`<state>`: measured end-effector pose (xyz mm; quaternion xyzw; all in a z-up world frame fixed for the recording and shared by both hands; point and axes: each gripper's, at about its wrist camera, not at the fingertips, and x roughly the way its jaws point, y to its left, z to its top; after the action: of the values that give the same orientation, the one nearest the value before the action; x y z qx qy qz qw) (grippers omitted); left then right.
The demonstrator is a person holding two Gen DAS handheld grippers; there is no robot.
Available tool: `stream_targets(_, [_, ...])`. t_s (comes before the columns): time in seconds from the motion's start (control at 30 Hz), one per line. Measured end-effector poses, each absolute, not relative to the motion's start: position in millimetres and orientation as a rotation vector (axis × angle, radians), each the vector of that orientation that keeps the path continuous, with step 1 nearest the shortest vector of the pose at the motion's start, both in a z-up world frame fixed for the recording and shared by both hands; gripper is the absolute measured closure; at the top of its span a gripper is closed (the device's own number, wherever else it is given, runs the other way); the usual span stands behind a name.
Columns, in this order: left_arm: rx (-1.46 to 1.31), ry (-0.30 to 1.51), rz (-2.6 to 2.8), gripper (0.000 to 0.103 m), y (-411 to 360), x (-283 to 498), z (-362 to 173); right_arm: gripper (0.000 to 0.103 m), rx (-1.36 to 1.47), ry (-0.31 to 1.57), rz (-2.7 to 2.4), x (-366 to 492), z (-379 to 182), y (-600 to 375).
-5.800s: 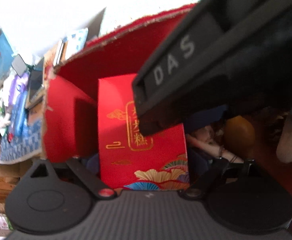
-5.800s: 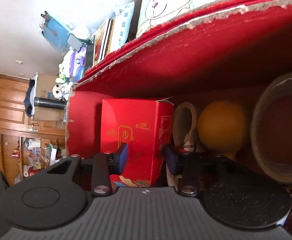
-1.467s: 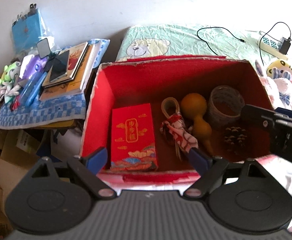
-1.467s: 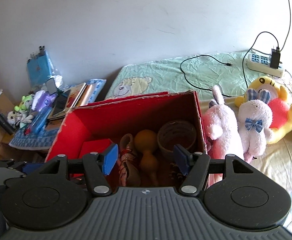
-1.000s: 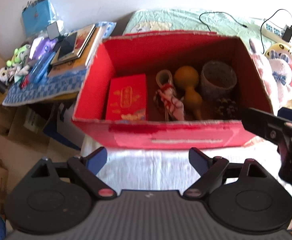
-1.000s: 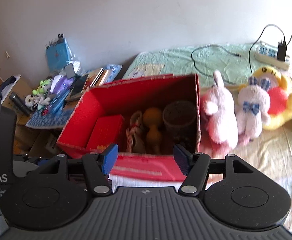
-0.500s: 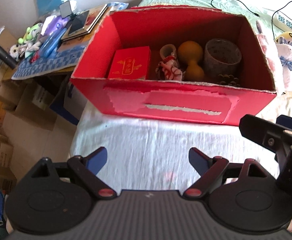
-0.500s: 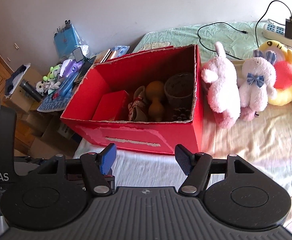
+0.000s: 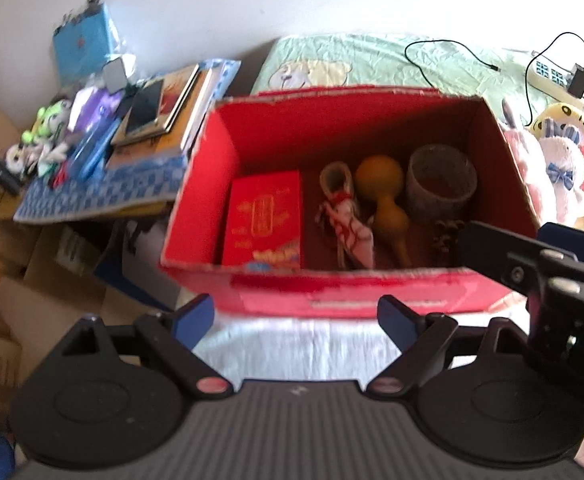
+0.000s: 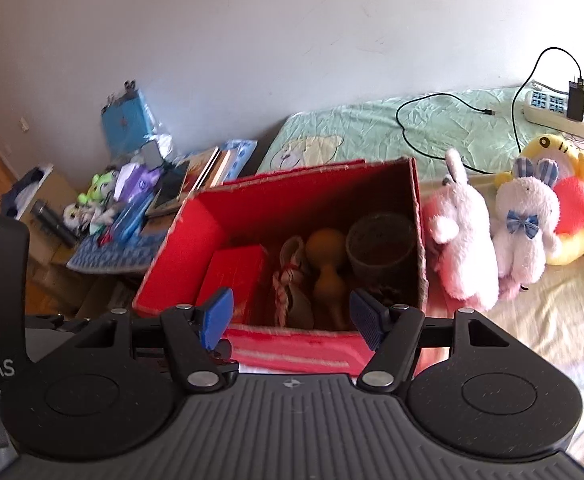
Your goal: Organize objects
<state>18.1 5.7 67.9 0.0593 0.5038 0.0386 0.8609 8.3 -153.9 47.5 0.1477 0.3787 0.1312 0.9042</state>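
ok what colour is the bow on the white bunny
Blue bow on the white bunny, clearest in the right wrist view.

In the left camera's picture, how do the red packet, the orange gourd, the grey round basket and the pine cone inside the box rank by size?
Largest to smallest, as they look in the left wrist view:
1. red packet
2. grey round basket and orange gourd: too alike to rank
3. pine cone, smallest, though partly hidden by the other hand-held gripper

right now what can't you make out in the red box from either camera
- Small dark pine cone: left wrist view, partly hidden by the right claw's black body; right wrist view, in shadow.
- Gold print on the red rectangular gift carton: blurred in both views.
- Red cardboard box front wall: right wrist view, partly covered by the open right claw.
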Motion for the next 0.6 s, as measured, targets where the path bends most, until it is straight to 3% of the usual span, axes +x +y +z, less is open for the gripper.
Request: stream_targets(0.6, [0.135,1.003,-0.019,0.015,48,72,39,0.036,0.302,0.733,0.014,42,18,-122])
